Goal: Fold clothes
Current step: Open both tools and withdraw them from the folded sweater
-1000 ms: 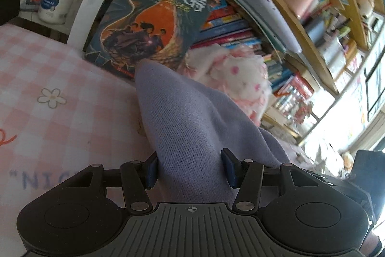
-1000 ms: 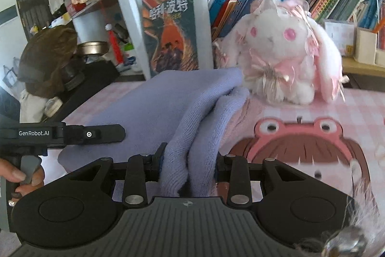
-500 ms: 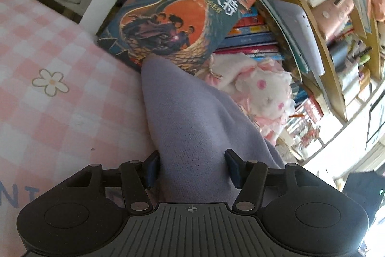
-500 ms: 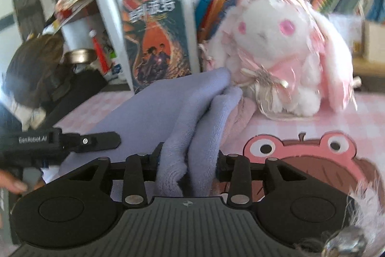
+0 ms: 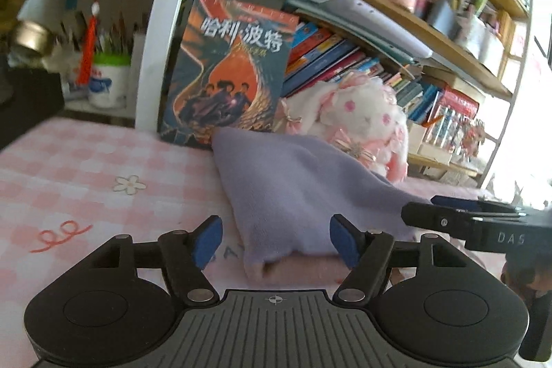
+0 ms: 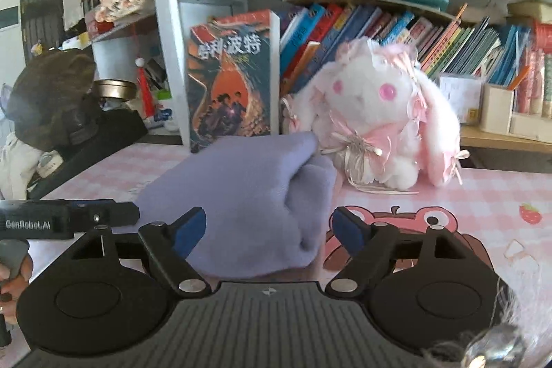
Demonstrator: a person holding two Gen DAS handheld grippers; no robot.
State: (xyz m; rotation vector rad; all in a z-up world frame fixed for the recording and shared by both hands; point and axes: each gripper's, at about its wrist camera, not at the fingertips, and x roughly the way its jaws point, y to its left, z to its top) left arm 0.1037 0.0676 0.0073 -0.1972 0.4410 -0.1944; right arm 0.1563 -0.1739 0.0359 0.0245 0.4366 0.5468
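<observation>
a second before, both claws had been clenched on the lavender garment (image 5: 296, 192), holding it bunched up off the cloth; now both had released it. the left gripper (image 5: 275, 241) stood with its blue-padded fingers (image 5: 207, 238) spread wide, the folded corner of the garment lying between them without touching either pad. the right gripper (image 6: 267, 231) was likewise spread, its pads clear of the fabric on both sides.

the garment lay folded on the pink checked tablecloth (image 5: 86, 168), a soft, fleecy knit with rounded, thick fold edges and a pale pink layer showing under the near edge in the left view. its far corner reached the foot of the upright book (image 6: 234, 81) with the orange and teal glossy cover, and its far right side lay just beside the fluffy white and pink plush rabbit (image 6: 376, 112).

to the left of the garment the tablecloth ran bare up to the white shelf post (image 5: 155, 33); to the right, a printed cartoon frog (image 6: 414, 223) showed on open cloth.
</observation>
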